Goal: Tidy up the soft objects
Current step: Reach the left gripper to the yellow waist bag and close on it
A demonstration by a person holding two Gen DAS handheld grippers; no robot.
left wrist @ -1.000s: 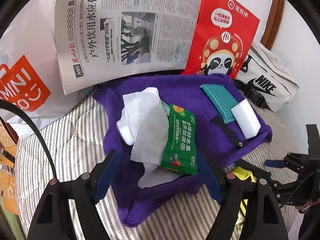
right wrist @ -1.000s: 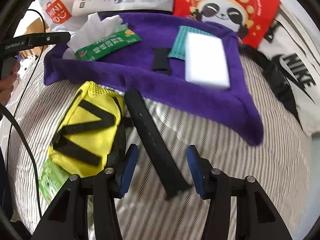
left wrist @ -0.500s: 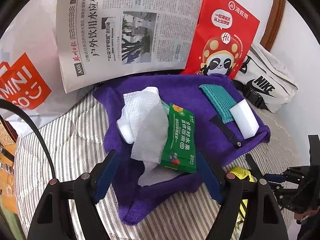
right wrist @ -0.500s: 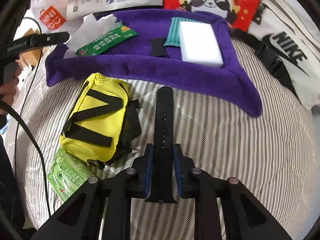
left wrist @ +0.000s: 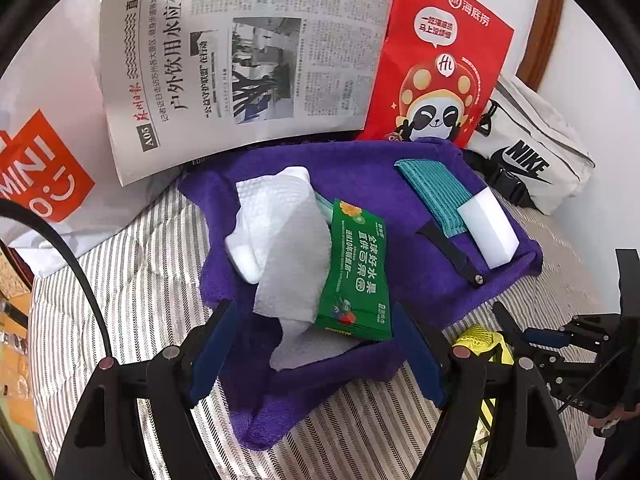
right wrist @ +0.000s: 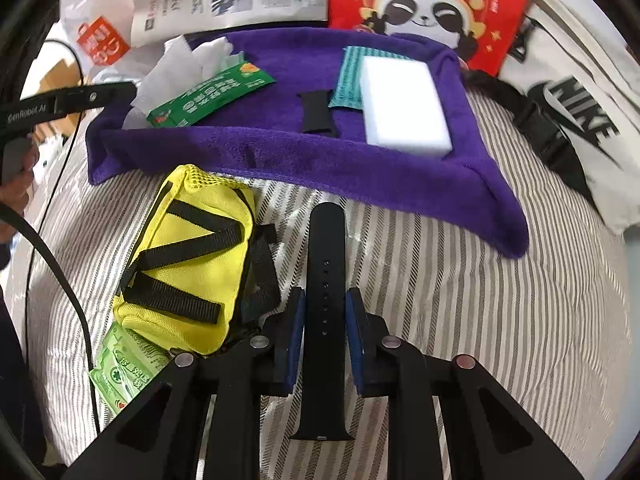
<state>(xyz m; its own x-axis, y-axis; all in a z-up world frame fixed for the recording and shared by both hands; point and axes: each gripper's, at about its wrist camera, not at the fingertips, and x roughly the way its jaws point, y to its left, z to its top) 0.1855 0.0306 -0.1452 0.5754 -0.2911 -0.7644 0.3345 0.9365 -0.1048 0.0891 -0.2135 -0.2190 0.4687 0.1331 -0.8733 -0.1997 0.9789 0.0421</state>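
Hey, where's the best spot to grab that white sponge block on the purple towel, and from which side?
Grip the white sponge block across its two long sides, near the middle, coming from above. It lies flat on the purple towel, its far end over the teal cloth, so its long sides look free for the tongs.

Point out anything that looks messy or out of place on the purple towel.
The white tissue sheet lies crumpled and loose beside the green wipes packet, hanging over the purple towel's turned-up near edge. The packet sits tilted on that sheet. The white sponge block and teal cloth lie flat.
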